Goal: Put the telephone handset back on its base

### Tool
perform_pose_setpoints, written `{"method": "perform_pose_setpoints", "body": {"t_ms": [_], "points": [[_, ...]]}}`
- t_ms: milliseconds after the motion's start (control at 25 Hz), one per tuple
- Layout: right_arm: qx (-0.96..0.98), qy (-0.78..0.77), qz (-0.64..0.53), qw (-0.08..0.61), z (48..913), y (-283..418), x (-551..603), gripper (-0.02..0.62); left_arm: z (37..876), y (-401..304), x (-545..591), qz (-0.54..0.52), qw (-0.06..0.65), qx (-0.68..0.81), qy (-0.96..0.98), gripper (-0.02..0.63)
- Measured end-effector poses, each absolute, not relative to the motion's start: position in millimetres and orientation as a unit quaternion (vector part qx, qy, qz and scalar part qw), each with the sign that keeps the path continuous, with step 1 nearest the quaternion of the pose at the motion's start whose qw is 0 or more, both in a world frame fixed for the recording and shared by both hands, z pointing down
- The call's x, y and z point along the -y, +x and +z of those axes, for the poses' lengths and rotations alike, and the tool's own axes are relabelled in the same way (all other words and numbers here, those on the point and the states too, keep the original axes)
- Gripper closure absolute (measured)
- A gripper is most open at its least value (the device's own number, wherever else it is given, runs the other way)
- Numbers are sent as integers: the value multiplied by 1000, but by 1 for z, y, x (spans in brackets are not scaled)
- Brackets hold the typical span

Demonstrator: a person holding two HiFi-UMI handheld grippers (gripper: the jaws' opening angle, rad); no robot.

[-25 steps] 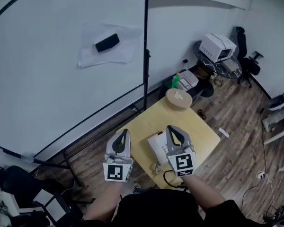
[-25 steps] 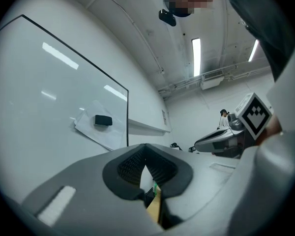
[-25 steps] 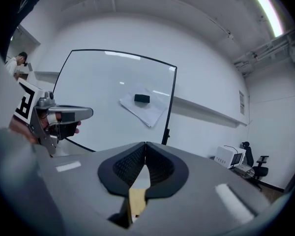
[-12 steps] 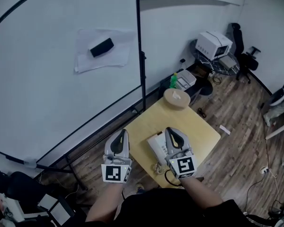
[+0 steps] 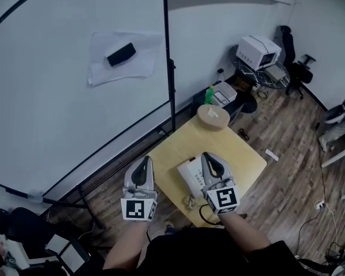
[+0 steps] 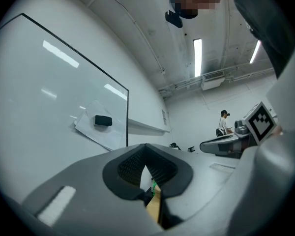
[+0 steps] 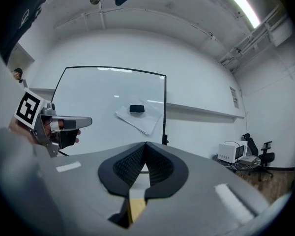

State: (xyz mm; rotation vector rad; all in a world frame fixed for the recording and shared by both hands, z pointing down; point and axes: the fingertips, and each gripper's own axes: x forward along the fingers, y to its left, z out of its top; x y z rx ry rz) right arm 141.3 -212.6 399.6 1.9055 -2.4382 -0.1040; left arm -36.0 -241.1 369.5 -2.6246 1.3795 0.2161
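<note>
A large whiteboard [image 5: 46, 125] is mounted on the white wall [image 5: 218, 50]; a wood-plank floor [image 5: 293, 148], an office chair [image 5: 293, 62] and ceiling strip lights [image 6: 197, 57] are seen.

Head cam looked steeply down from high over the table [image 5: 172, 151]. Cams on the left gripper [image 6: 145, 154] and right gripper [image 7: 145, 150] sat right behind the jaws, tilted up at the whiteboard [image 6: 49, 97]. All three caught its eraser [image 6: 103, 121].

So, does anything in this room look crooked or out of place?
The paper on the whiteboard hangs crooked, with a black eraser across it. The telephone sits by the near edge of the table, its cord bunched there.
</note>
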Motion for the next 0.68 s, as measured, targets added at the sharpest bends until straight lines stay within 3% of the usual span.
{"method": "perform_pose_setpoints", "body": {"t_ms": [680], "points": [[789,613,-29,30,406,144,220,588,373,-38,245,71,83,-465,-878,606]]}}
